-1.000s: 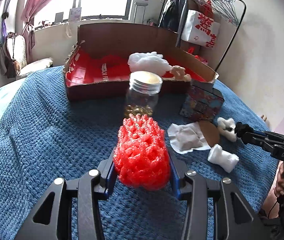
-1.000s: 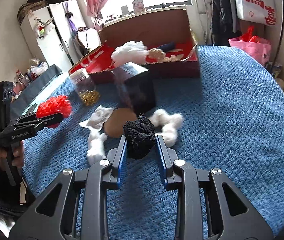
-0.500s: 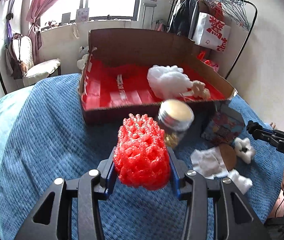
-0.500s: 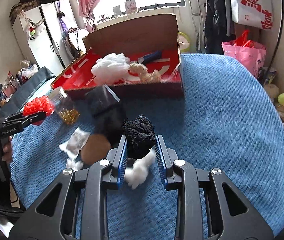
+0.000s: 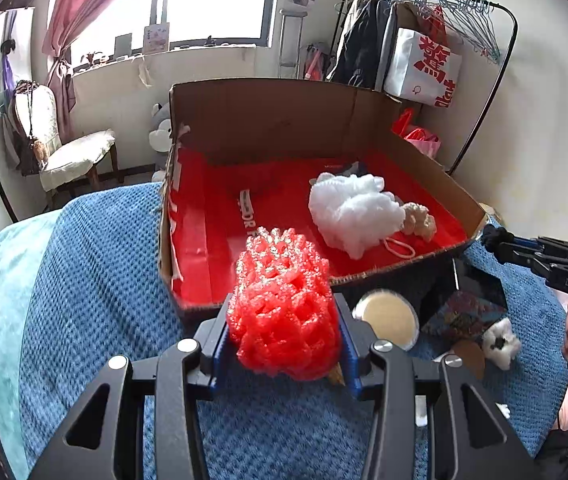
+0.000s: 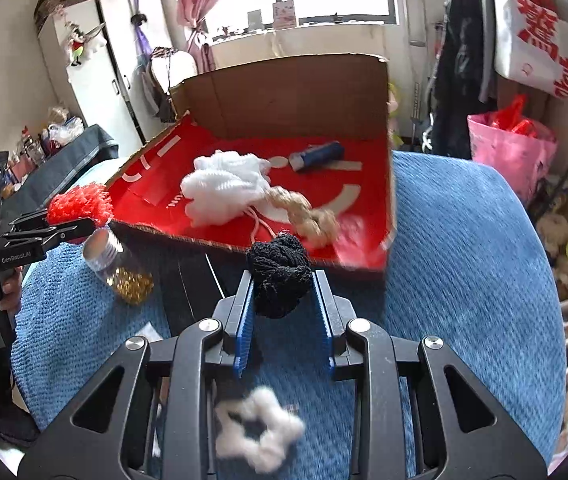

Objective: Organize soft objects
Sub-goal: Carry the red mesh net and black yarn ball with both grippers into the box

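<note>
Both grippers are closing on the open cardboard box with the red lining [image 5: 460, 200], which now fills mid-frame instead of sitting far off. The left gripper [image 5: 284, 344] is clamping a red mesh pouf [image 5: 284, 304]; the right gripper [image 6: 282, 312] is pinching a black knitted scrunchie [image 6: 280, 276]. Drop-off looks close. A gold-lidded glass jar [image 6: 118, 264] and a dark patterned box [image 5: 468, 304], somewhat blurred, are sitting before the box's near wall; a white scrunchie [image 6: 258, 428] is lying on the blue knitted blanket [image 6: 464, 260].

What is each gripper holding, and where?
Left gripper: red mesh puff, pinched across its sides. Right gripper: black knitted scrunchie, pinched across its lower sides.
</note>
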A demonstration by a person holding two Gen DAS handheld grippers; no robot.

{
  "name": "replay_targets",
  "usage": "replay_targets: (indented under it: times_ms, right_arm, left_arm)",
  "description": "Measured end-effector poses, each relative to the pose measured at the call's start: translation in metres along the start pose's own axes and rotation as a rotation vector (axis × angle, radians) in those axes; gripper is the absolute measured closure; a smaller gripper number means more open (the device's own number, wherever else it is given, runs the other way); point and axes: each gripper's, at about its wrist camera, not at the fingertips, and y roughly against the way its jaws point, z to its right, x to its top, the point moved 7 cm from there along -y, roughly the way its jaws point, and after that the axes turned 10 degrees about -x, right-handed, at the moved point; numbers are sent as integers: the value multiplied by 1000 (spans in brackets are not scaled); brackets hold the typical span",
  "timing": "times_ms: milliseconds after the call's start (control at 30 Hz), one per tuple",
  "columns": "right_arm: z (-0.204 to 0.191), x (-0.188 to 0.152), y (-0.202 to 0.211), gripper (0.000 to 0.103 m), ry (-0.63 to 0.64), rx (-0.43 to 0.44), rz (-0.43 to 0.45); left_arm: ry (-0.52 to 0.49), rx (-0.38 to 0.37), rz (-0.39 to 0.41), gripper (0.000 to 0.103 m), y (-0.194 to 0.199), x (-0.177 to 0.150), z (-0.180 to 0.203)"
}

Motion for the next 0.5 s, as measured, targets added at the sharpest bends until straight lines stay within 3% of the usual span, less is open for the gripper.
replay_targets:
  times_ms: [500]
  right_arm:
    - [-27,30,-33,77,81,53,-34]
  left_arm:
    - [-33,-34,-34,56,-25,24,-1]
